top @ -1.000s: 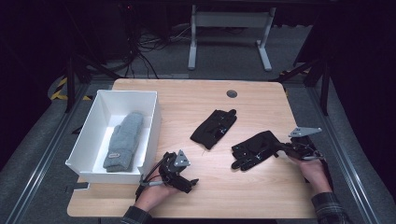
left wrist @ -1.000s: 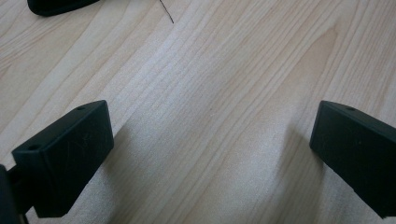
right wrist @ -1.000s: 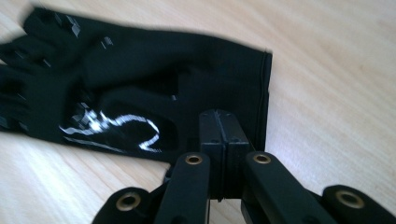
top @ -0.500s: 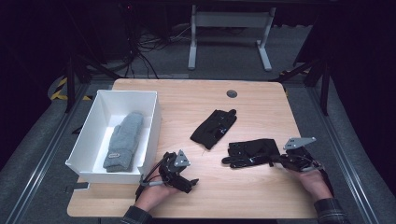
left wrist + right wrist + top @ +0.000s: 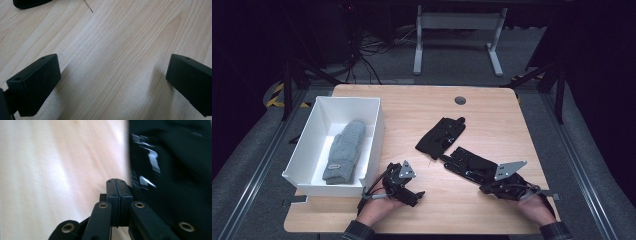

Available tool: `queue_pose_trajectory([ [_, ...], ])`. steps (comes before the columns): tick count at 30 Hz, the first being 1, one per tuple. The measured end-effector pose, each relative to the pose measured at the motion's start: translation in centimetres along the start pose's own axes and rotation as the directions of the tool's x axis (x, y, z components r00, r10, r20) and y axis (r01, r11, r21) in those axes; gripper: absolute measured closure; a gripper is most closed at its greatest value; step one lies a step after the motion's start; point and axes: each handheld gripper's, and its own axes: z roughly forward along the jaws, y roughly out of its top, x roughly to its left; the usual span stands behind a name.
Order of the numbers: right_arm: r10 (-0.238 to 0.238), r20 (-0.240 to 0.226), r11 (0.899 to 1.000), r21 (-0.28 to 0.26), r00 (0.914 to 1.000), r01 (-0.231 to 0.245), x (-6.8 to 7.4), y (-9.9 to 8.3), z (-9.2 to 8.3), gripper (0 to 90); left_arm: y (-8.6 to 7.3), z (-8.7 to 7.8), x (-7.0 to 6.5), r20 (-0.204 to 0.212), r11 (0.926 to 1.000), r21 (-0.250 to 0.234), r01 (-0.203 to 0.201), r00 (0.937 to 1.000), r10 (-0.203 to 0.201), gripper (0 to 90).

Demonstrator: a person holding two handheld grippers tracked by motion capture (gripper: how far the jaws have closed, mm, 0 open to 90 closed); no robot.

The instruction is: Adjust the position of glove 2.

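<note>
The right tongs [image 5: 492, 186], pressed together and apparently pinching the black glove [image 5: 469, 164], have dragged it leftward across the bench [image 5: 492, 107], while the left tongs [image 5: 412, 192] rest spread.

glove at my right gripper: I'm seeing a black glove [image 5: 468, 165] with glossy printed patches, lying flat on the wooden table, stretched from near the table's middle toward my right hand; in the right gripper view it's blurring as a dark mass [image 5: 175, 170] just beside the jaws.
grip: I'm not making out whether its edge is being pinched.
</note>
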Motion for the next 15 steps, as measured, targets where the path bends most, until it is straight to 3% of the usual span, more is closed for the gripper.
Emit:
queue_pose_trajectory([
  [2, -0.036, -0.009, 0.999, 0.002, 0.9993, 0.036, 0.8, 0.7, 0.4, 90.0, 0.0, 0.0, 0.0, 0.000, 1.0000, 0.000, 0.000, 1.0000, 0.000, 0.0],
  [5, -0.032, 0.021, 0.999, -0.034, 0.9993, 0.033, 0.4, 1.3, -0.1, 90.0, 0.0, 0.0, 0.0, -0.001, 1.0000, -0.001, 0.000, 1.0000, 0.000, 0.0],
  [9, 0.013, 0.090, 0.997, -0.076, 0.9959, -0.006, -2.1, 1.7, -1.0, 90.0, 0.0, 0.0, 0.0, -0.003, 1.0000, -0.001, 0.001, 1.0000, -0.001, 0.0],
  [11, 0.040, 0.141, 0.996, -0.086, 0.9892, -0.029, -3.7, 1.8, -1.4, 90.0, 0.0, 0.0, 0.0, -0.003, 1.0000, -0.001, 0.001, 1.0000, -0.001, 0.0],
  [15, 0.074, 0.193, 0.994, -0.089, 0.9784, -0.058, -5.8, 1.8, -1.4, 90.0, 0.0, 0.0, 0.0, -0.002, 1.0000, -0.001, 0.003, 1.0000, -0.003, 0.0],
])
